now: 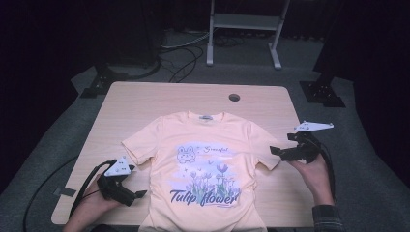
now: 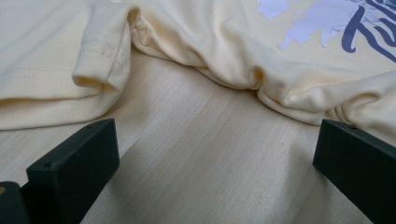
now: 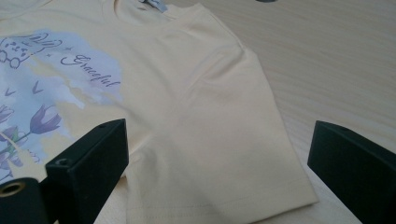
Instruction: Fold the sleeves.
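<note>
Counter point(image 1: 145, 96): carries the T-shirt point(image 1: 203, 164), front up, collar far, hem at the near edge.
Right hand-held gripper point(image 1: 280, 151): jaws wide, empty, straddling the right sleeve point(image 3: 243, 154).
Left hand-held gripper point(image 1: 138, 195): wide, empty, bunched side seam point(image 2: 261, 88) just ahead.

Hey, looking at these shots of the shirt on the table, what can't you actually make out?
- T-shirt hem: cut off by the bottom edge of the high view.
- Neck label: its text is too small in the high view, and cropped by the top edge in the right gripper view.
- Left gripper and right gripper: both open, but contact with the cloth is unclear.
</note>
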The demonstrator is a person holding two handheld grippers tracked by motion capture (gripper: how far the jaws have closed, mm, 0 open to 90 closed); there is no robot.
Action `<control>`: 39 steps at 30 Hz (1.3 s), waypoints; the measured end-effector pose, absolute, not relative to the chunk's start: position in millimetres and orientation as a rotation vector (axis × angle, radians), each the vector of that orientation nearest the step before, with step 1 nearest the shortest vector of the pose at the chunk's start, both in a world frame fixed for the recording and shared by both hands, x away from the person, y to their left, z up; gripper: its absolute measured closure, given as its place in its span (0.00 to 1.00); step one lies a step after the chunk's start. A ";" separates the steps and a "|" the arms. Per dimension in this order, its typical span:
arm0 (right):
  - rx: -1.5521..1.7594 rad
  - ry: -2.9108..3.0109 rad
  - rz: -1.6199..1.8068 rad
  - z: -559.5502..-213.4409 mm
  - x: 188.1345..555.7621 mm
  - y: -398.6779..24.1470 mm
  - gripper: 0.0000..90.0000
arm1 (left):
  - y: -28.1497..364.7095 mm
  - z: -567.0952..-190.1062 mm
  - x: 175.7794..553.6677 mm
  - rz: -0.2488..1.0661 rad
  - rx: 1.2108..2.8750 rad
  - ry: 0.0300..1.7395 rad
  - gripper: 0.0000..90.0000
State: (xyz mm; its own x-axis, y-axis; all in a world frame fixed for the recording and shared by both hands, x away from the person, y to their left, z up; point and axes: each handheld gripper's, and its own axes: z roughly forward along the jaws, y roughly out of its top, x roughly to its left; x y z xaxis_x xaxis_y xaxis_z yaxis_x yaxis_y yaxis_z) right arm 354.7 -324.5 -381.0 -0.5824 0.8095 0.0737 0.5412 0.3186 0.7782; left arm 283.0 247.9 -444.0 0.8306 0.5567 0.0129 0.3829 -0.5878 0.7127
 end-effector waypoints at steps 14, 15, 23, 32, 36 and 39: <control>1.255 2.235 1.064 -379.8 367.9 -324.8 0.03 | 247.9 -444.0 282.9 0.304 2.268 0.683 0.00; 1.255 2.235 1.064 -379.8 367.9 -324.8 0.03 | 247.9 -444.0 282.9 0.304 2.268 0.683 0.00; 1.312 2.234 0.999 -386.5 372.2 -328.9 0.03 | 247.9 -444.0 282.9 0.303 2.268 0.684 0.00; 1.380 2.213 0.980 -396.3 382.7 -336.6 0.04 | 247.9 -444.0 283.0 0.303 2.268 0.683 0.00; 1.407 2.212 0.968 -400.8 387.1 -337.9 0.04 | 247.8 -444.0 283.1 0.303 2.269 0.682 0.00; 1.419 2.214 0.954 -403.3 389.3 -338.8 0.04 | 247.8 -444.0 283.2 0.302 2.269 0.680 0.00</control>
